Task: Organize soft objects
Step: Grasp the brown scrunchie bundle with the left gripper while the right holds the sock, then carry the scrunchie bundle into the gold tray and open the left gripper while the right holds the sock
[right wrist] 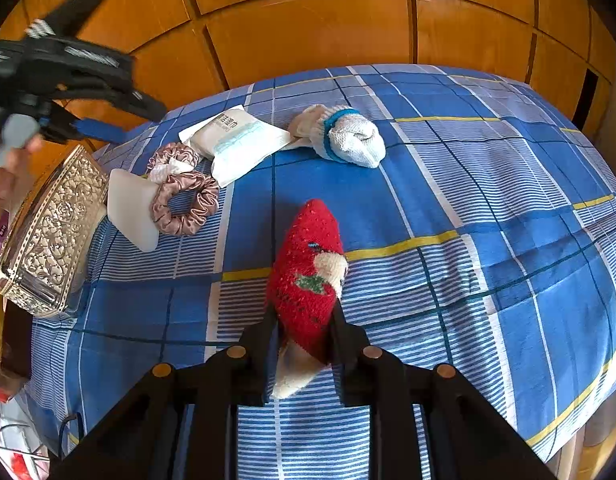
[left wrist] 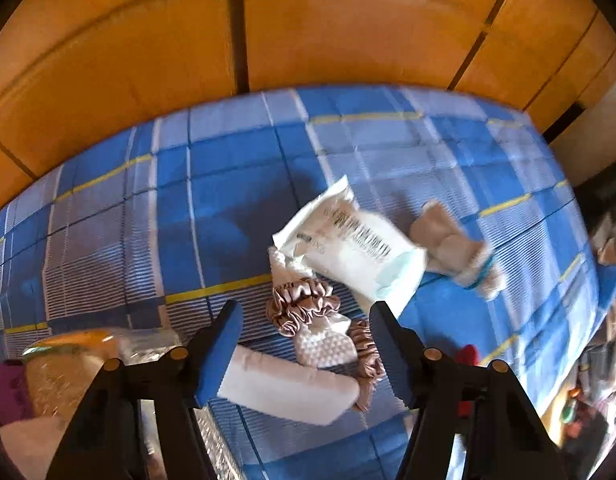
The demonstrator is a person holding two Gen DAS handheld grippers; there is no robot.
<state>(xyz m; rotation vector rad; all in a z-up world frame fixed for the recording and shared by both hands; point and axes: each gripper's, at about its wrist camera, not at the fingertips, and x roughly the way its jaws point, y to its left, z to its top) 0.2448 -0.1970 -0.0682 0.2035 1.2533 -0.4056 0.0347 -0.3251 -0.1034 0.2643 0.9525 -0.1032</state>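
On my far left, at the edge of the bed (right wrist: 468,200) with its blue plaid sheet, stands an embossed silver box (right wrist: 52,236). Above it my left hand-held gripper (left wrist: 308,340) hangs with its blue-padded jaws parted and nothing between them; below it lie a white folded pad (left wrist: 288,390) and a pinkish-brown satin scrunchie (left wrist: 304,304), which touch each other. In the right wrist view, the scrunchie (right wrist: 188,204) rests against the pad (right wrist: 132,208), just right of the box. Further right a white wet-wipe packet (right wrist: 236,140) lies flat, and beside it a rolled white sock with a blue band (right wrist: 348,136). In the middle of the bed, nearest me, my right hand-held gripper (right wrist: 304,332) is narrowed tight around a red fuzzy sock (right wrist: 308,264) with a cream toe. Wooden wardrobe panels (right wrist: 308,20) rise behind the bed.
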